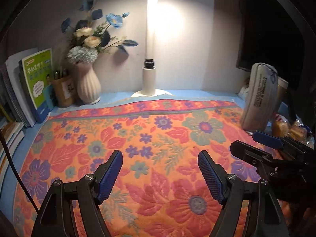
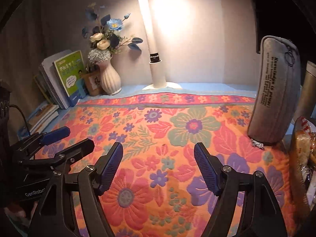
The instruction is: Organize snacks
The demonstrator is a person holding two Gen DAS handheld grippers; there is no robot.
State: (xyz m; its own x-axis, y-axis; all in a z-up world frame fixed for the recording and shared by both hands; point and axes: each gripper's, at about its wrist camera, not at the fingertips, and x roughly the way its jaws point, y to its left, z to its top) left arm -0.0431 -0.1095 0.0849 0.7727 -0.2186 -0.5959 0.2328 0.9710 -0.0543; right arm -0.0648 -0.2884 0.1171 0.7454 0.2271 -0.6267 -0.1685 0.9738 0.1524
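Left wrist view: left claw (image 1: pixel 160 158) hangs over the flowered cloth (image 1: pixel 138 138) with its blue pads set well apart and nothing between them. Right claw (image 1: pixel 250 144) enters at the right edge, over the cloth, empty as far as this view shows. Wrapped bread snacks (image 1: pixel 290 130) lie at the far right edge of the worktop (image 1: pixel 197 94), just behind the right claw and beside the foot of a grey pencil pouch (image 1: pixel 258 98) that stands on end, tilted. At the back, a lit white lamp (image 1: pixel 150 59) stands on its base. A ribbed white vase (image 1: pixel 87 86) with blue and cream flowers stands left of it, next to a brown pen cup (image 1: pixel 63 92) and upright books (image 1: pixel 37 86).

Right wrist view: right claw (image 2: pixel 159 156) is over the cloth (image 2: pixel 158 128), pads standing apart, nothing held. Left claw (image 2: pixel 69 138) shows at the left edge, its pads not clamped on anything. Snacks (image 2: pixel 302 150) sit at the right rim, partly cut off, just beside the pouch (image 2: pixel 276 92). A metal bottle (image 2: pixel 308 90) stands behind the pouch, touching or nearly so; I cannot tell which. Lamp (image 2: pixel 152 49), vase (image 2: pixel 109 79) and books (image 2: pixel 67 73) line the rear wall.
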